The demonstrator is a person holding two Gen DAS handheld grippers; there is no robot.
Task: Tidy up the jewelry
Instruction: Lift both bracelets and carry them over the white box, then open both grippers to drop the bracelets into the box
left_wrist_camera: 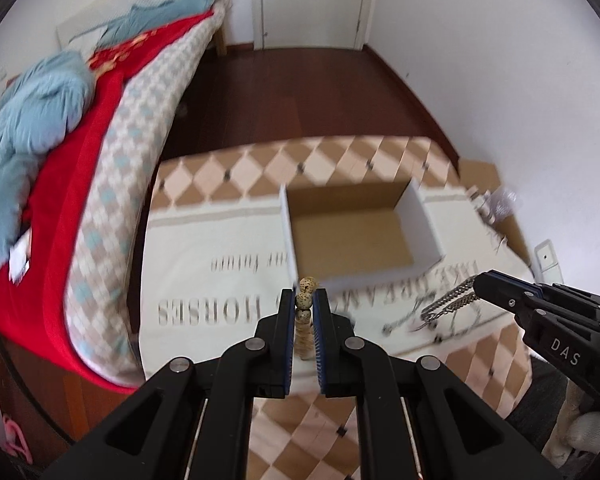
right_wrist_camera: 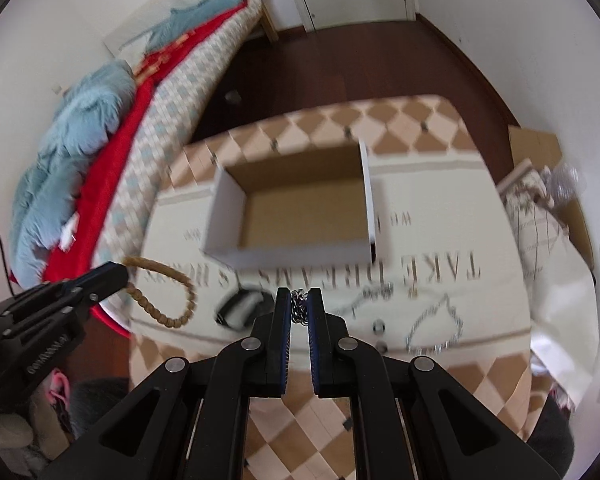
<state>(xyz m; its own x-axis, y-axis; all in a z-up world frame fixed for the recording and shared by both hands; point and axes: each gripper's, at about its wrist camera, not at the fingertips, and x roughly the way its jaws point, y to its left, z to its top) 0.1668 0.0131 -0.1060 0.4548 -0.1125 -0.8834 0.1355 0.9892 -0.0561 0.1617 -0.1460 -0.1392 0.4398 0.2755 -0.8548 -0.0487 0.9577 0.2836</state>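
My left gripper (left_wrist_camera: 305,300) is shut on a tan beaded bracelet (left_wrist_camera: 305,300), held above the table just short of the open cardboard box (left_wrist_camera: 420,208). The bracelet hangs as a loop (right_wrist_camera: 164,300) from that gripper (right_wrist_camera: 120,270) in the right wrist view. My right gripper (right_wrist_camera: 299,304) is shut on a silver chain (right_wrist_camera: 299,308), lifted over the cloth; it shows in the left wrist view (left_wrist_camera: 452,300) at my right gripper (left_wrist_camera: 478,286). The box (right_wrist_camera: 228,208) shows nothing inside.
On the printed tablecloth (right_wrist_camera: 440,240) lie a silver necklace (right_wrist_camera: 436,328), a thin chain (right_wrist_camera: 368,296), small round pieces (right_wrist_camera: 378,326) and a dark and white object (right_wrist_camera: 240,308). A bed (left_wrist_camera: 100,160) stands left. Cardboard and clutter (right_wrist_camera: 540,184) sit at the right.
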